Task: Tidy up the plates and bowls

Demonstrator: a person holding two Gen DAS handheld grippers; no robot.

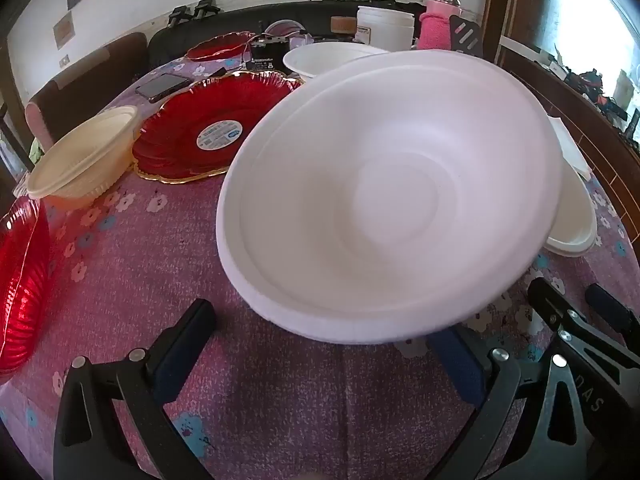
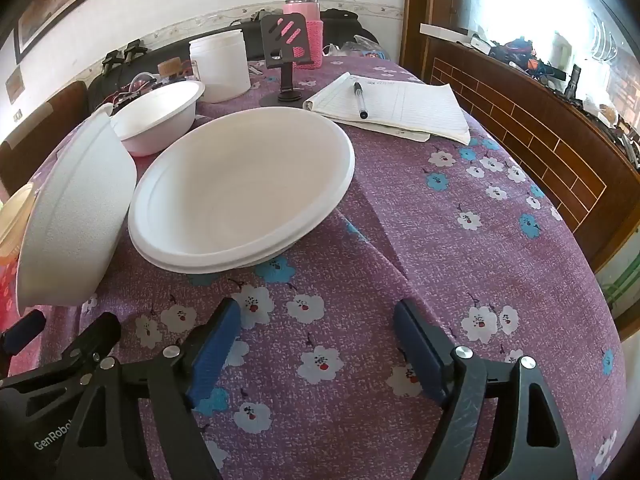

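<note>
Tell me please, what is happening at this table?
A person is sorting plates and bowls with two hand-held tools. A large white bowl stands tilted on its edge just in front of the left tool, whose jaws are wide open; whether it leans on one finger is unclear. The right tool is open and empty, facing two stacked white dishes. A red plate and a cream bowl wait further back.
</note>
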